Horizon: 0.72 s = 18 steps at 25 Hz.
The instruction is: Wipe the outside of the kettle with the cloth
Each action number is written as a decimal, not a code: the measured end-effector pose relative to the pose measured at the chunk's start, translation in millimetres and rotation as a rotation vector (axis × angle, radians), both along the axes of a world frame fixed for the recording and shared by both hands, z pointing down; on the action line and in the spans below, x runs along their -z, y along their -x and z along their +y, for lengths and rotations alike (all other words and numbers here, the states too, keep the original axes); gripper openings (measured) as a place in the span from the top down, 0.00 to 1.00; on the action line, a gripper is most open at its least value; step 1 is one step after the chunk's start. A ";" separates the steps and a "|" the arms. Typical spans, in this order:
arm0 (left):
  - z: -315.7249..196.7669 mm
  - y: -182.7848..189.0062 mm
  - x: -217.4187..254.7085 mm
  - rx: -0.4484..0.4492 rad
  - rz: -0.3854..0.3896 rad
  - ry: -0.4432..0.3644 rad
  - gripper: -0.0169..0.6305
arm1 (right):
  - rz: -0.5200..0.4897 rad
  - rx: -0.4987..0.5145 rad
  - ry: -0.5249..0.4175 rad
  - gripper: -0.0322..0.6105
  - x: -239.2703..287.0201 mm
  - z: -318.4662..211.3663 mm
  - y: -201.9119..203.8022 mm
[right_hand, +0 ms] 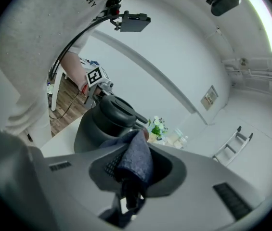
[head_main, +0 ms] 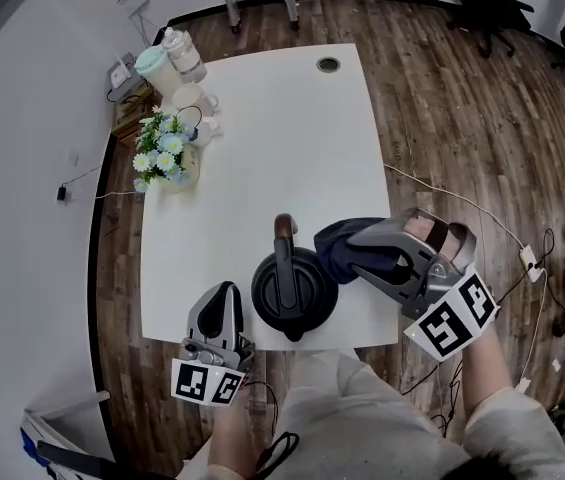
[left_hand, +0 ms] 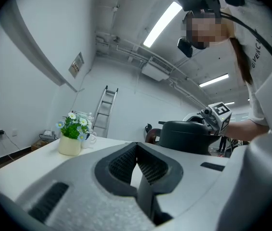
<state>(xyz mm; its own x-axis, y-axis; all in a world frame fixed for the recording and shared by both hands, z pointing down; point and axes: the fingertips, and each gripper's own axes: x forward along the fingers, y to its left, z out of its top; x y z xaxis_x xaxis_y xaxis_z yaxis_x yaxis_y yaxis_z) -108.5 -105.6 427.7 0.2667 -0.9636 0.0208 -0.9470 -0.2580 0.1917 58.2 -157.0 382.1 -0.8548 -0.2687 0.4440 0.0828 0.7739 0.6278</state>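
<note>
A black kettle (head_main: 294, 290) stands near the front edge of the white table (head_main: 272, 148), its handle running front to back. My right gripper (head_main: 354, 256) is shut on a dark blue cloth (head_main: 340, 245), which presses against the kettle's right side. In the right gripper view the cloth (right_hand: 136, 159) hangs between the jaws with the kettle (right_hand: 104, 122) just behind it. My left gripper (head_main: 220, 313) rests shut and empty just left of the kettle, near the table's front edge. The left gripper view shows the kettle (left_hand: 184, 136) to its right.
A pot of flowers (head_main: 165, 155) stands at the table's left edge, with a white mug (head_main: 194, 99), a jar and bottles (head_main: 172, 60) behind it. A cable hole (head_main: 328, 64) is at the far right. Cables lie on the wooden floor to the right.
</note>
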 end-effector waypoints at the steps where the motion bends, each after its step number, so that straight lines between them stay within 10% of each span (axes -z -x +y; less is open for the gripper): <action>1: -8.0 0.7 1.9 -0.008 0.002 -0.008 0.97 | 0.007 0.028 -0.004 0.85 1.4 0.2 7.0; 18: -58.4 -6.9 -24.0 -0.138 0.065 0.048 0.97 | 0.250 0.256 0.230 0.85 -76.7 -36.4 60.8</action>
<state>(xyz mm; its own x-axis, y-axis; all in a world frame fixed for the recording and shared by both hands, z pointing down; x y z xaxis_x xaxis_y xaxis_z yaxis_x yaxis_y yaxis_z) -101.5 -164.1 451.7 0.3986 -0.9160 0.0445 -0.8884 -0.3736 0.2667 -2.6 -193.4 458.8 -0.7398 0.0683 0.6694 0.4181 0.8261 0.3779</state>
